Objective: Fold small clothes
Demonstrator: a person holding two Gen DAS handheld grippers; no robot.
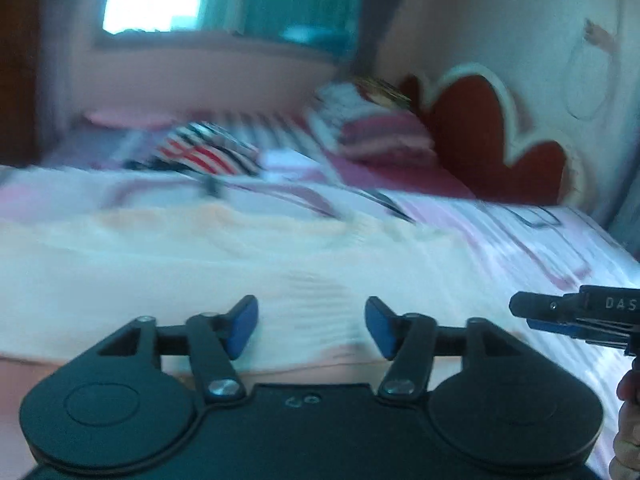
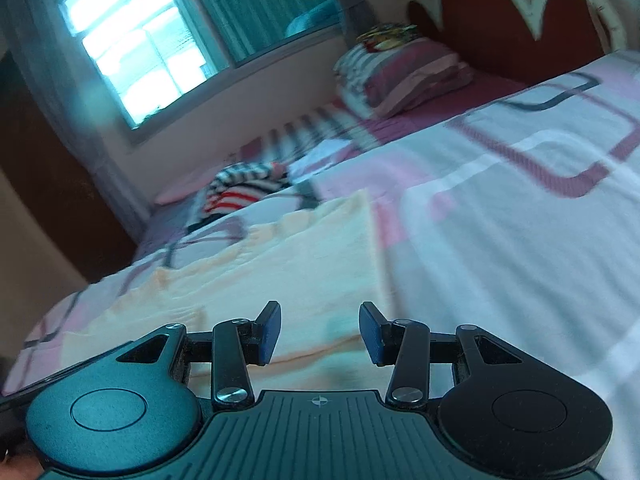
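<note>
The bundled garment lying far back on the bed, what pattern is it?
Stripes, black-and-white with red bands. The garment shows best in the right wrist view.

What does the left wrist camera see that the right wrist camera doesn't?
Only the left wrist view shows the right gripper poking in from the side, with a hand below it. Only the right wrist view shows the window with its panes clearly. Both show the peach cloth lying on the bed, the striped clothes farther back, the pillows and the red headboard. Each gripper is open and holds nothing.
</note>
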